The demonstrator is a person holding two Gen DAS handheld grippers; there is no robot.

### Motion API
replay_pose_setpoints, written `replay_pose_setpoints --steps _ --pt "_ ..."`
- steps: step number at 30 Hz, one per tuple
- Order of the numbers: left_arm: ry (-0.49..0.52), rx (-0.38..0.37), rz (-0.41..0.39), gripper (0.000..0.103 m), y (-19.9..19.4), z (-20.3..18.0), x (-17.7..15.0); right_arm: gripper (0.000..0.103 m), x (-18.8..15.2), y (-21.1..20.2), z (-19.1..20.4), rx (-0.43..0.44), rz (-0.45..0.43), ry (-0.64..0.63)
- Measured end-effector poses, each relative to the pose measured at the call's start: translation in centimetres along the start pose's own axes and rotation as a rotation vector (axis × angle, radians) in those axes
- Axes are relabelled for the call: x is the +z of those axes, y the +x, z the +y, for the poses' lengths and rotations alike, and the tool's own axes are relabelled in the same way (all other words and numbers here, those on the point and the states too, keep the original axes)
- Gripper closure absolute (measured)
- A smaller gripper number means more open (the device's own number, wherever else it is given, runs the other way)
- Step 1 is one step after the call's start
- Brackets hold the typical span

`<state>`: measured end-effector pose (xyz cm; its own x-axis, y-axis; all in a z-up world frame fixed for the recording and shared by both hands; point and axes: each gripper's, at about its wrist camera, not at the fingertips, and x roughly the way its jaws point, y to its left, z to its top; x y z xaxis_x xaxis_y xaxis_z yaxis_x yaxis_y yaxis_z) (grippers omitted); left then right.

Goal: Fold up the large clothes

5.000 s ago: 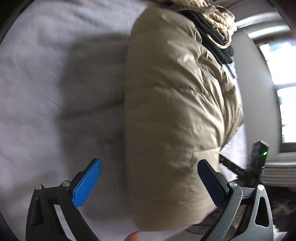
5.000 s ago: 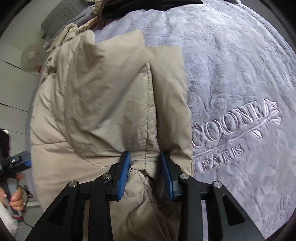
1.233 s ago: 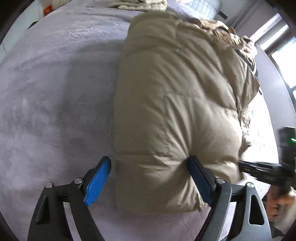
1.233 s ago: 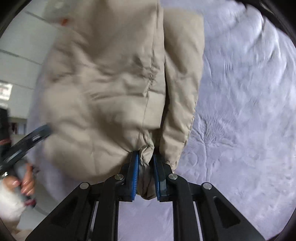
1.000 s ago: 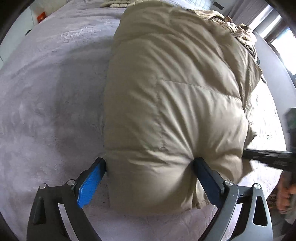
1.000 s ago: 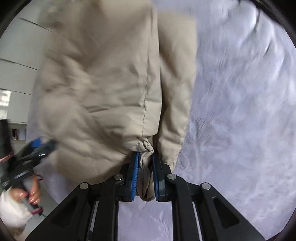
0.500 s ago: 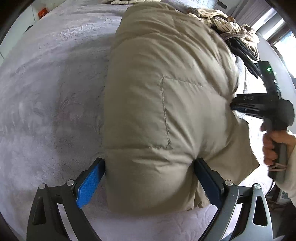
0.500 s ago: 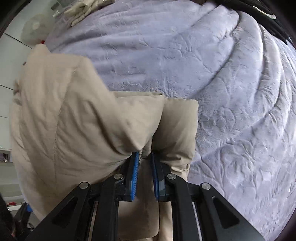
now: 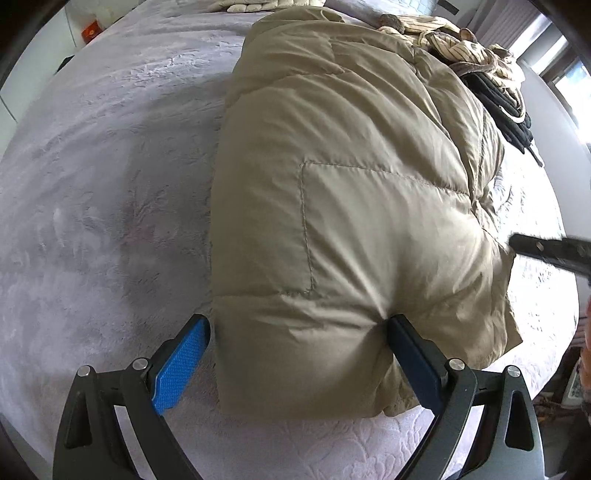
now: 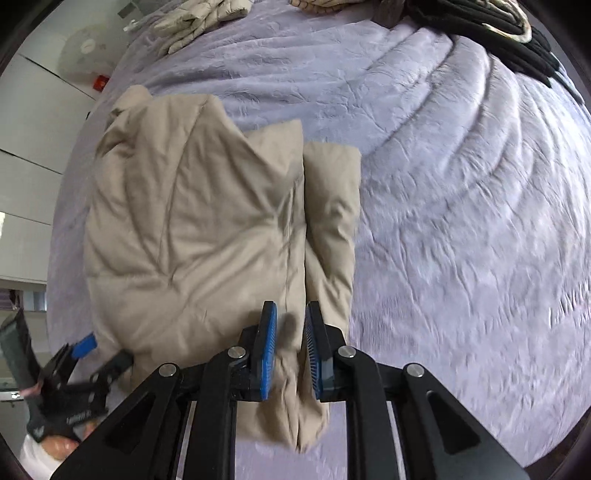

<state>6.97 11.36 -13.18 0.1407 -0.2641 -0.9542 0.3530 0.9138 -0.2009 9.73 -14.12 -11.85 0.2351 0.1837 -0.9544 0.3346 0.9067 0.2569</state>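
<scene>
The beige puffer jacket (image 9: 351, 221) lies folded into a bundle on the lavender bedspread (image 9: 110, 184), apparently nearly finished; left gripper (image 9: 295, 354) straddles its near edge wide open, right gripper (image 10: 290, 343) slightly parted, gripping nothing.

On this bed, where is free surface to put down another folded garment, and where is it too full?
Bare bedspread lies left of the beige puffer jacket in the left wrist view. In the right wrist view, it is bare right of the jacket. The far edge is crowded: black clothes and a pale garment.
</scene>
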Motion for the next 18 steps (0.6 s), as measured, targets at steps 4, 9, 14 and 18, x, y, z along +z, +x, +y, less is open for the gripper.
replay_pose_setpoints --steps 4,9,14,18 --pt "0.002 0.007 -0.005 0.005 -0.3 0.0 -0.1 0.085 -2.3 -1.4 -0.3 0.021 0.008 0.025" --pt "0.002 0.015 -0.008 0.005 -0.7 -0.2 -0.4 0.085 -4.9 -2.6 -0.4 0.023 0.028 0.014" --pt "0.005 0.021 -0.009 0.005 -1.1 -0.5 -0.8 0.085 -6.8 -1.7 -0.9 0.018 0.085 0.020" --pt "0.011 0.025 -0.014 0.005 -1.8 -0.5 -1.1 0.085 -8.1 0.0 -1.6 -0.008 0.129 0.024"
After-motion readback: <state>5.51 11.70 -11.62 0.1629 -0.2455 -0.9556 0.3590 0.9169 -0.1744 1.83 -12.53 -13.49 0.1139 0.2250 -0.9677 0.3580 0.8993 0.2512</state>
